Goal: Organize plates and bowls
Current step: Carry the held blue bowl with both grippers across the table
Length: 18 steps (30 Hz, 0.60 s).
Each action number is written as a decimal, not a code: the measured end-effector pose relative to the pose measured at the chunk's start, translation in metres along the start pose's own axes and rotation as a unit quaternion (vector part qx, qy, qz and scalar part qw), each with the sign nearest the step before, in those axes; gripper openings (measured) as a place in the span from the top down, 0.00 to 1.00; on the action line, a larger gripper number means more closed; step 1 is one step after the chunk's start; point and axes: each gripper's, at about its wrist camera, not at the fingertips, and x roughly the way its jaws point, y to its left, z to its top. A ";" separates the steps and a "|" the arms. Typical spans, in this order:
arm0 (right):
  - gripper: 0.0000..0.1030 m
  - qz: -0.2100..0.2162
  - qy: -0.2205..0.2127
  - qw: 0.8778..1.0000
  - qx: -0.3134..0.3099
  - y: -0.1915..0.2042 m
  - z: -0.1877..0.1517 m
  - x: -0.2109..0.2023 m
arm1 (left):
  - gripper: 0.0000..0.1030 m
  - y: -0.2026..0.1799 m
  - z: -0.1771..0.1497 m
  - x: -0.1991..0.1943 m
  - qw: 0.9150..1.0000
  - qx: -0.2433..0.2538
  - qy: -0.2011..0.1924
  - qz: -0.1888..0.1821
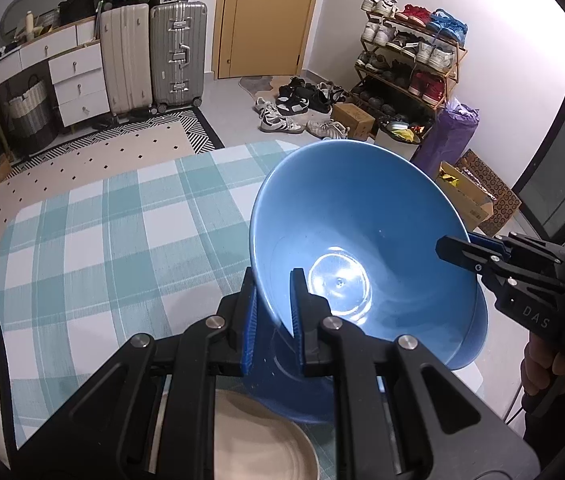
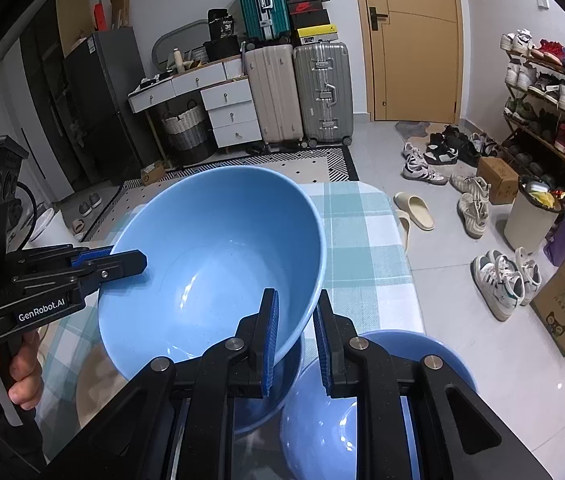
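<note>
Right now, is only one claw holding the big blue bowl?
No, both hold it: the left claw pinches one side of the blue bowl's rim and the right claw pinches the opposite side.

The blue bowl [image 1: 362, 240] I'm holding looks like smooth plastic with a soft sheen; light glares off its flat bottom. My left gripper [image 1: 273, 300] and right gripper [image 2: 296, 332] are matt black plastic with ribbed blue pads and bright metal pins. A second blue bowl [image 2: 422, 356], near right, has the same smooth finish. The checked tablecloth [image 1: 102, 240] reads as woven cloth, matt. The beige plate [image 1: 258, 440], near me, looks matt, faintly ringed.
</note>
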 end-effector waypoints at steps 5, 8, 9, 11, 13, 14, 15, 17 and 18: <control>0.83 0.004 0.003 1.000 -0.004 0.004 -0.005 0.003 | 0.90 0.007 -0.010 0.006 1.000 -0.006 0.004 0.000; 0.83 0.006 0.006 1.000 -0.006 0.006 -0.008 0.005 | 0.90 0.010 -0.016 0.007 1.000 -0.010 0.006 0.000; 0.83 0.007 0.008 1.000 -0.007 0.007 -0.010 0.007 | 0.90 0.011 -0.018 0.008 1.000 -0.011 0.006 0.000; 0.83 0.008 0.010 1.000 -0.007 0.007 -0.013 0.008 | 0.90 0.013 -0.021 0.010 1.000 -0.012 0.008 0.000; 0.83 0.010 0.012 1.000 -0.008 0.008 -0.016 0.011 | 0.90 0.016 -0.025 0.012 1.000 -0.014 0.009 0.001; 0.83 0.010 0.013 1.000 -0.009 0.009 -0.017 0.011 | 0.90 0.017 -0.027 0.014 1.000 -0.014 0.011 0.001; 0.83 0.009 0.014 1.000 -0.011 0.010 -0.019 0.012 | 0.90 0.018 -0.029 0.015 1.000 -0.014 0.012 0.001; 0.83 0.005 0.015 1.000 -0.016 0.010 -0.021 0.014 | 0.90 0.017 -0.033 0.018 1.000 -0.014 0.014 0.003; 0.83 0.004 0.016 1.000 -0.018 0.011 -0.023 0.016 | 0.90 0.018 -0.034 0.021 1.000 -0.014 0.015 0.005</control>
